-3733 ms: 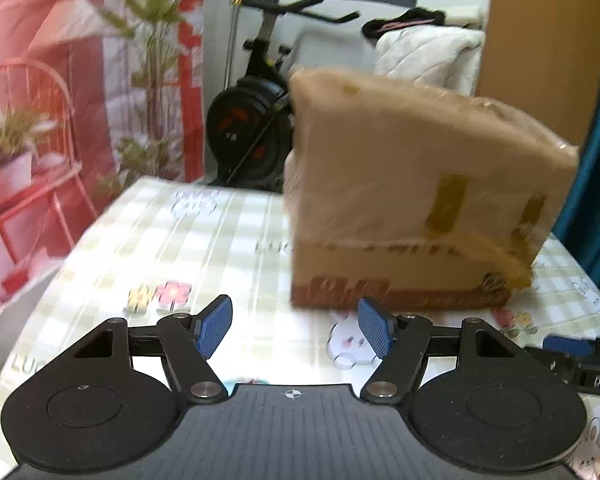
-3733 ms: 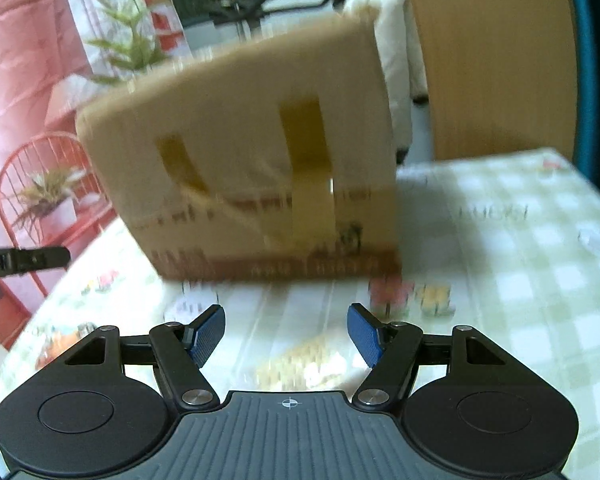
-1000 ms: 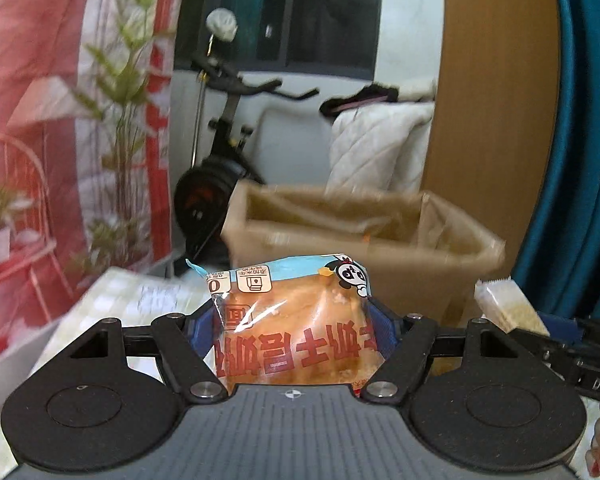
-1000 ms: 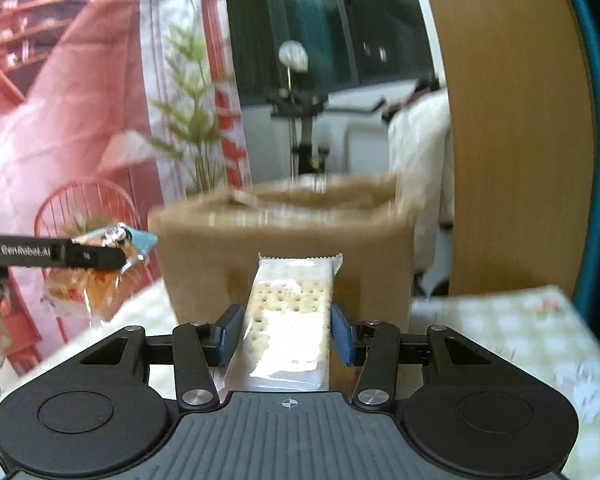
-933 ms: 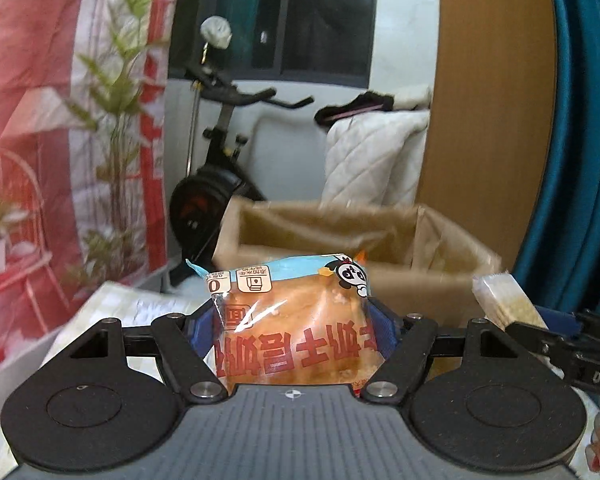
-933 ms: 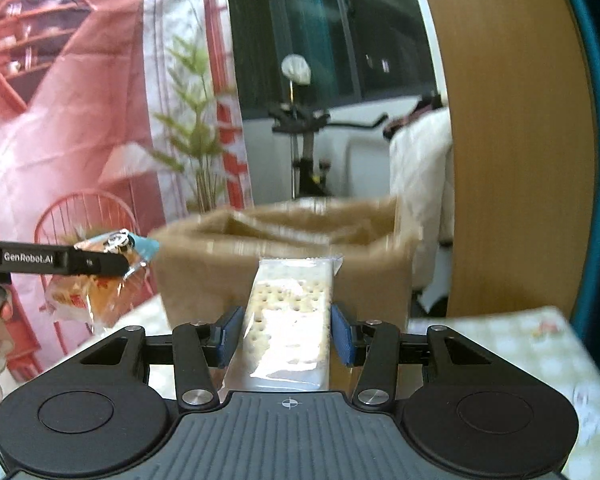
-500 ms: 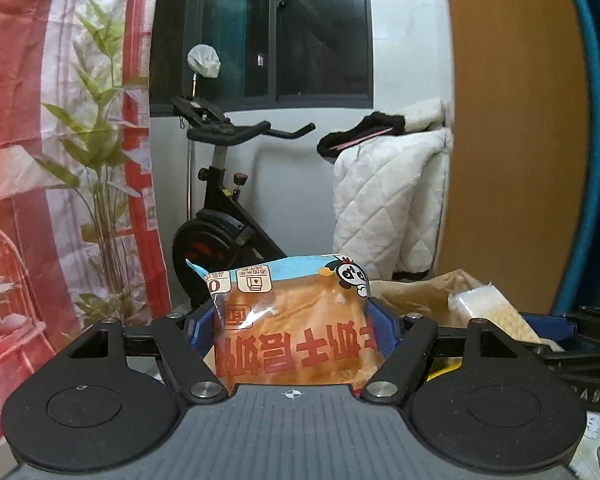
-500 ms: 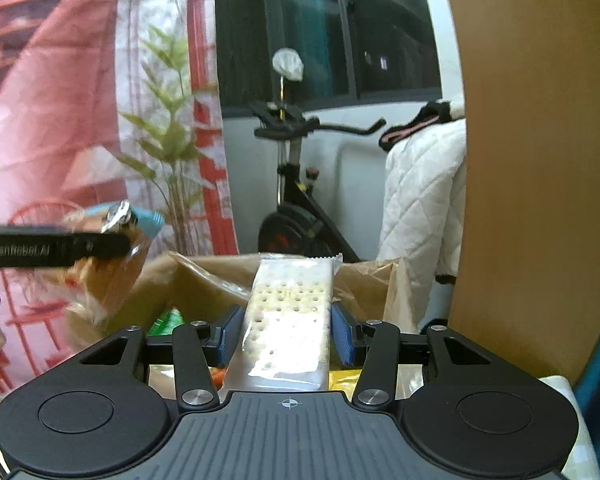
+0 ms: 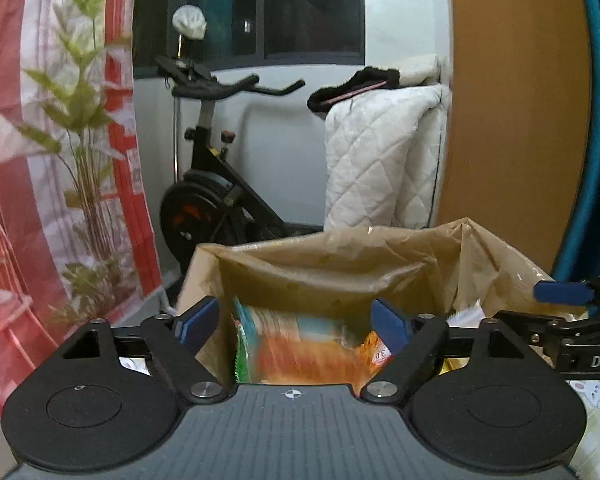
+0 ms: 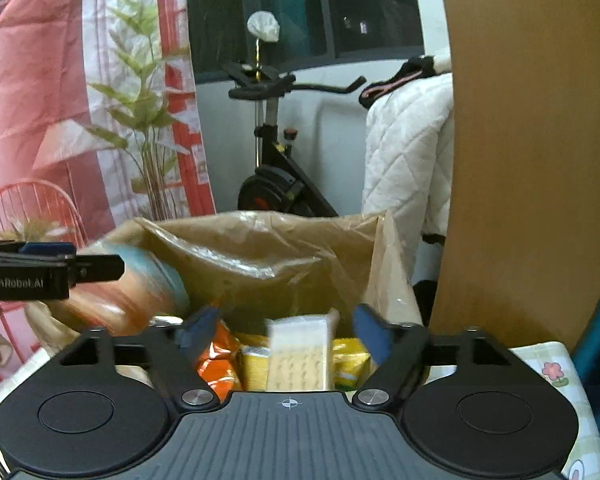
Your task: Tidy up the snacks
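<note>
An open cardboard box (image 9: 340, 256) lined with clear plastic lies just under both grippers. My left gripper (image 9: 294, 322) hangs over it with its jaws opening; the orange bread packet (image 9: 300, 354) is blurred below them, free of the pads and dropping into the box. My right gripper (image 10: 284, 328) is opening too, and the pale cracker packet (image 10: 300, 354) sits loose between its spread fingers, touching neither pad. In the right wrist view the bread packet (image 10: 128, 292) shows beneath the left gripper (image 10: 76, 258), above the box (image 10: 260, 252). The right gripper (image 9: 548, 306) appears at the left wrist view's right edge.
Orange (image 10: 216, 360) and yellow snack packets (image 10: 350, 360) lie inside the box. Behind it stand an exercise bike (image 9: 204, 200), a white quilt (image 9: 380, 160) and a wooden panel (image 9: 512, 120). Checked tablecloth (image 10: 548, 364) shows at right. A red plant backdrop (image 9: 40, 160) fills the left.
Both grippers have come forward over the box. Their jaws have spread, letting go of the bread packet and the cracker packet, which now fall into the box.
</note>
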